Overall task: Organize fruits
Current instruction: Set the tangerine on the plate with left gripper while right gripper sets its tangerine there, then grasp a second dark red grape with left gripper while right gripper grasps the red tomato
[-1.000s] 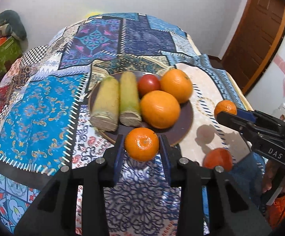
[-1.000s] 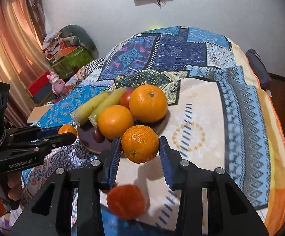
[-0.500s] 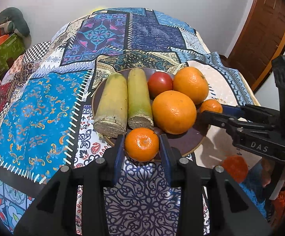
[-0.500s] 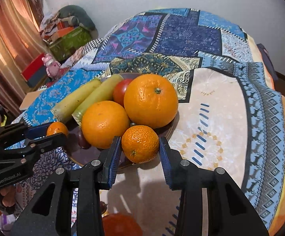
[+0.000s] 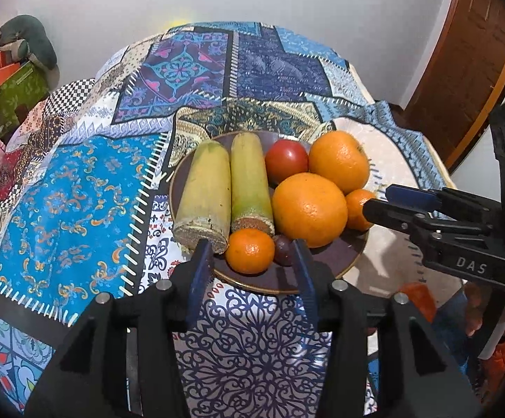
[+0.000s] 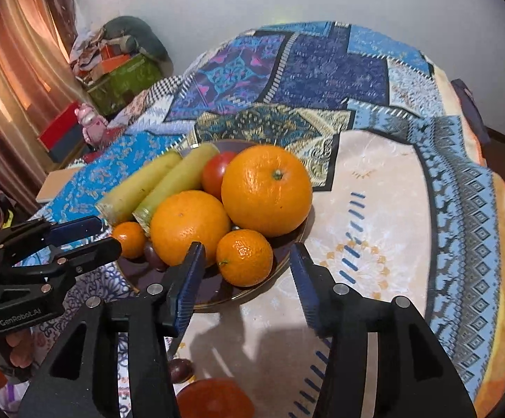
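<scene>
A dark brown plate (image 5: 325,266) (image 6: 217,292) holds two yellow-green stalks (image 5: 203,188), a red tomato (image 5: 286,160), two large oranges (image 5: 310,209) (image 6: 266,190) and a dark grape (image 5: 283,249). My left gripper (image 5: 252,261) is open; a small mandarin (image 5: 250,250) rests on the plate's near edge between its jaws, untouched. My right gripper (image 6: 247,278) is open around another small mandarin (image 6: 244,257) lying on the plate. The right gripper also shows in the left wrist view (image 5: 388,202), the left gripper in the right wrist view (image 6: 92,235).
The plate sits on a patchwork cloth (image 5: 78,188) over a bed. A red-orange fruit (image 6: 214,399) and a dark grape (image 6: 181,369) lie on the cloth near the right gripper. Boxes and clutter (image 6: 120,76) stand at far left; a wooden door (image 5: 475,52) is at right.
Both grippers have opened and let go of their mandarins, which now rest on the plate. Both moved closer to the plate over the last second.
</scene>
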Demonstrator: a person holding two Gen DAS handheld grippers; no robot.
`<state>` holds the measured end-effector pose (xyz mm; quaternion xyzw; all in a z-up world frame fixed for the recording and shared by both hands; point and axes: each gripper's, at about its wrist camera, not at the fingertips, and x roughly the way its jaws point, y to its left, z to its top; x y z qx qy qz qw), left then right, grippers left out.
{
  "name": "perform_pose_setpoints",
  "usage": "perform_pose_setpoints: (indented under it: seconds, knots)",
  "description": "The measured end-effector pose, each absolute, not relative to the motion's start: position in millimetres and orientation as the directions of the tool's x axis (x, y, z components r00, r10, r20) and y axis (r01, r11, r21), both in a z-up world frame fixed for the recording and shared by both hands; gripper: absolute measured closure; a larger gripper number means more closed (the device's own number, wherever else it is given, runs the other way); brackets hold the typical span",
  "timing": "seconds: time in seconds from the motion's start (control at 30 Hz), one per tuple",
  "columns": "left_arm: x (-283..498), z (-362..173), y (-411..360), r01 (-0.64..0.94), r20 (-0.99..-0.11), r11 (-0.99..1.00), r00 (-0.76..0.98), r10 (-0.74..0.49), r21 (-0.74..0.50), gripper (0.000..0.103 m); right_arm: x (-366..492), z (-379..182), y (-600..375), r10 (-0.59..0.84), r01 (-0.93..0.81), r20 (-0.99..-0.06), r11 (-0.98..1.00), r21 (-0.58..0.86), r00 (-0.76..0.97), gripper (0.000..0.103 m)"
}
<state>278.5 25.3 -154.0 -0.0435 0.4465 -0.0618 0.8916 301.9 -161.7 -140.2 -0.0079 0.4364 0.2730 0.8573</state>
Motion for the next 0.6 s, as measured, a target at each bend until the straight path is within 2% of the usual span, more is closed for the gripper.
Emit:
perform_pose_setpoints:
  seconds: [0.13, 0.3, 0.6]
  knots:
    - [269, -140, 25, 0.083, -0.772, 0.989, 0.618, -0.148, -0.123, 0.055, 288, -127, -170, 0.457, -0.471, -0.726, 0.858, 0.206, 0.513, 0.052]
    - [251, -127, 21, 0.114, -0.756, 0.986, 0.633, -0.165, -0.120, 0.050, 266, -118, -181, 0.454, -0.465, -0.707, 0.863, 0.198, 0.543, 0.043]
    - [222, -138, 8, 0.161, -0.786, 0.980, 0.588, -0.191, -0.118, 0.048, 232, -144, -182, 0.440, -0.468, -0.750, 0.862, 0.197, 0.494, 0.043]
